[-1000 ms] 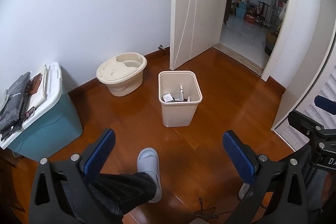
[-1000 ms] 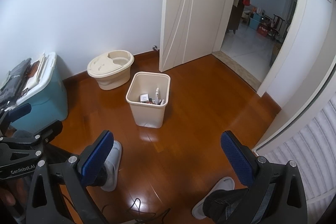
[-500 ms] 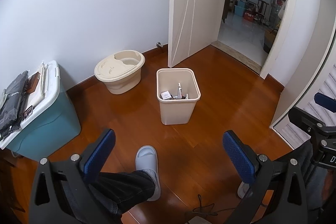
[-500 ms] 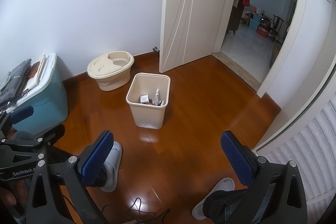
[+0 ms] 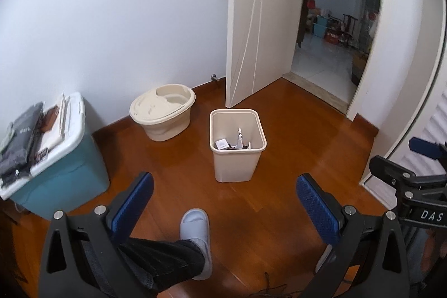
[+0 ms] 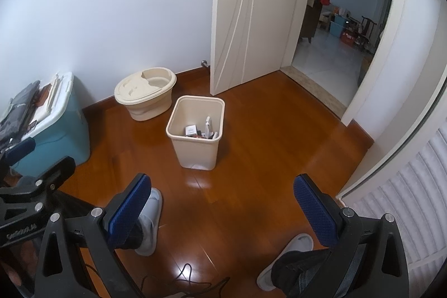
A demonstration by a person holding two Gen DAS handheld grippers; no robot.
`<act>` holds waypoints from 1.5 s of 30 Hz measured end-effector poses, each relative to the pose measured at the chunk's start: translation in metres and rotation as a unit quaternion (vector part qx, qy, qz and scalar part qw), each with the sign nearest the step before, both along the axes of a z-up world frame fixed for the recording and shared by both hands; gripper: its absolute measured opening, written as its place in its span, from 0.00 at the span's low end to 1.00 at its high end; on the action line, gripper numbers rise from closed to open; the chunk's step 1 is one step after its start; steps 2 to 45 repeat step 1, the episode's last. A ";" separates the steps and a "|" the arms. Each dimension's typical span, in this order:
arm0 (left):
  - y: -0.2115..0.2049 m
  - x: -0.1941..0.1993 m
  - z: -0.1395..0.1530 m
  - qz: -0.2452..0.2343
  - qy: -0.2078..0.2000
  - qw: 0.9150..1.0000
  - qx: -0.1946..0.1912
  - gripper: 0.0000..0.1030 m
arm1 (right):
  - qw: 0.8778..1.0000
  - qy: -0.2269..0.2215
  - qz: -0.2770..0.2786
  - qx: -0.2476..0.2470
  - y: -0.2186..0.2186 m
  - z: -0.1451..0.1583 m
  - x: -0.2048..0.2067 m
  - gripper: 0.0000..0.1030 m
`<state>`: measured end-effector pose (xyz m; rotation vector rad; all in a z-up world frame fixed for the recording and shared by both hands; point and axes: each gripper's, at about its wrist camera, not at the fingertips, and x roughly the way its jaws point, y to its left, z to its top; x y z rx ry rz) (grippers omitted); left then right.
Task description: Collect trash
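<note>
At the left of the left wrist view a teal storage box (image 5: 60,172) is sitting against the wall. The left gripper (image 5: 225,194) is hanging released, holding nothing. At centre the beige trash bin (image 5: 237,155) is standing with scraps inside. In the right wrist view, the right gripper (image 6: 222,196) is likewise gaping empty. Advice — approach the rim squarely, low and level, keeping clear of the slipper (image 5: 195,233).

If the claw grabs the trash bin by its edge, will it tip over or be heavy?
Probably light: the bin looks like thin plastic and holds only a few small scraps at the bottom. It may tip toward the claw, since it is tall and narrows at its base. On the glossy wood floor it would likely slide if pushed.
</note>
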<state>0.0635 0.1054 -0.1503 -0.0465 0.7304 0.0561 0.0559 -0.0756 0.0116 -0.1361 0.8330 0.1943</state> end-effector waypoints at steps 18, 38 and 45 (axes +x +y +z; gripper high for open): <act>-0.002 0.001 0.000 -0.004 0.002 1.000 0.004 1.00 | 1.000 0.001 0.000 0.001 0.001 0.000 0.001 1.00; -0.002 0.001 0.000 -0.004 0.002 1.000 0.004 1.00 | 1.000 0.001 0.000 0.001 0.001 0.000 0.001 1.00; -0.002 0.001 0.000 -0.004 0.002 1.000 0.004 1.00 | 1.000 0.001 0.000 0.001 0.001 0.000 0.001 1.00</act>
